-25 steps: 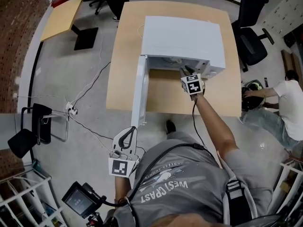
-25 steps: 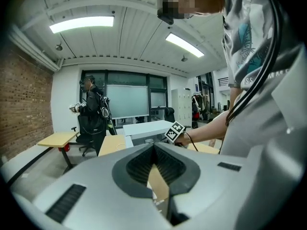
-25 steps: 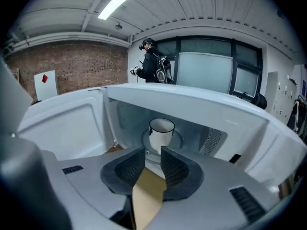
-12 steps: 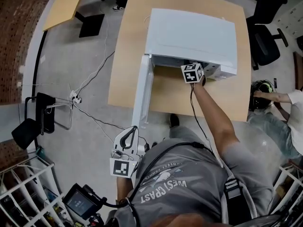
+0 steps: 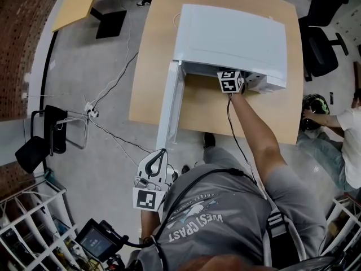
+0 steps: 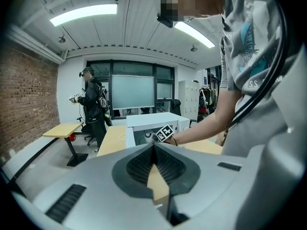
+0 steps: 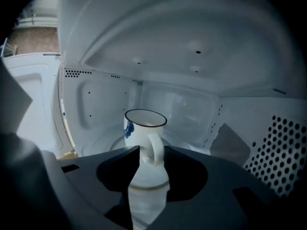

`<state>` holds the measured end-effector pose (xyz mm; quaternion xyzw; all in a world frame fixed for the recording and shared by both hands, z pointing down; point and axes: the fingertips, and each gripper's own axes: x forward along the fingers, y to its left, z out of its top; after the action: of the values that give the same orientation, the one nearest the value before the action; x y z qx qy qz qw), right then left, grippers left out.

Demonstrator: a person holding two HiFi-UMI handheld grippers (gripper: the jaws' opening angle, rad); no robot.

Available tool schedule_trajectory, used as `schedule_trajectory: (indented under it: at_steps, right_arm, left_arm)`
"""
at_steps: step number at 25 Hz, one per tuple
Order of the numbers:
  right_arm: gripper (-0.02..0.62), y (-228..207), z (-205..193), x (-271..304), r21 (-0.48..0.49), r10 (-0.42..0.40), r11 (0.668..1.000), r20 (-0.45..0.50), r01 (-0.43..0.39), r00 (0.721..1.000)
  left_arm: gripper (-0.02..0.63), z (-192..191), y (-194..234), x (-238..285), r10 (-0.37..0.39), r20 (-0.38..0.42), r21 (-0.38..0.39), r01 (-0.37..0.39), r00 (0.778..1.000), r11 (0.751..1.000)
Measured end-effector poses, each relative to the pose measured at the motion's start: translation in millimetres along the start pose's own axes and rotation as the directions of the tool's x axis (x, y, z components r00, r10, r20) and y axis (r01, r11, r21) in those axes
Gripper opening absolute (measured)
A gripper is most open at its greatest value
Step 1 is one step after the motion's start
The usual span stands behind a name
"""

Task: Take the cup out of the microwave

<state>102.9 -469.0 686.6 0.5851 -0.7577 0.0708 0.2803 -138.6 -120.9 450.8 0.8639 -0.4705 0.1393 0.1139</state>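
White microwave [image 5: 225, 35] around cup [image 7: 143, 131] and right gripper [image 7: 151, 151]

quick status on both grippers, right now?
Left gripper: closed, empty.
Right gripper: open, jaws on either side of the cup handle inside the microwave, not clamped yet.

The microwave [image 5: 228, 35] door [image 5: 169, 109] stands swung open, bounding the approach on the left; bare table [image 5: 208, 109] lies before the opening. Inside, the cup [image 7: 143, 128] stands upright mid-cavity, well apart from the left wall [image 7: 91, 104], perforated right wall [image 7: 283, 147] and ceiling [image 7: 192, 32]. The right gripper [image 7: 151, 150] occupies the front, jaws apart astride the cup's handle [image 7: 154, 145].
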Motion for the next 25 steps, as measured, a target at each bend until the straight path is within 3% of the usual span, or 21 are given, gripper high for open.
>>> schedule_trajectory:
  at_steps: [3, 4, 8, 15, 25]
  right_arm:
    - [0.15, 1.9, -2.4, -2.3, -0.004, 0.041, 0.999, 0.006, -0.041, 0.999]
    - [0.08, 3.5, -7.5, -1.1, 0.015, 0.057, 0.998, -0.002, -0.057, 0.998]
    - [0.075, 13.5, -20.4, -2.0, 0.116, 0.098, 0.989, -0.018, -0.095, 0.995]
    - [0.069, 25.2, -11.3, -64.4, 0.189, 0.165, 0.966, 0.088, -0.179, 0.982]
    - [0.068, 35.1, -31.4, -54.5, 0.085, 0.155, 0.983, 0.068, -0.161, 0.986]
  left_arm:
    - [0.043, -5.8, -3.9, -2.1, 0.006, -0.007, -0.006, -0.006, 1.0, 1.0]
    - [0.043, -9.9, -4.1, -0.7, 0.01, -0.009, -0.007, -0.01, 1.0, 1.0]
    - [0.043, -19.1, -4.1, -1.8, 0.023, -0.013, -0.012, -0.023, 1.0, 1.0]
    - [0.043, -12.9, -30.0, -25.8, 0.021, 0.006, 0.003, -0.021, 1.0, 1.0]
    - [0.043, -14.5, -30.9, -27.9, 0.038, 0.007, 0.004, -0.038, 0.999, 0.999]
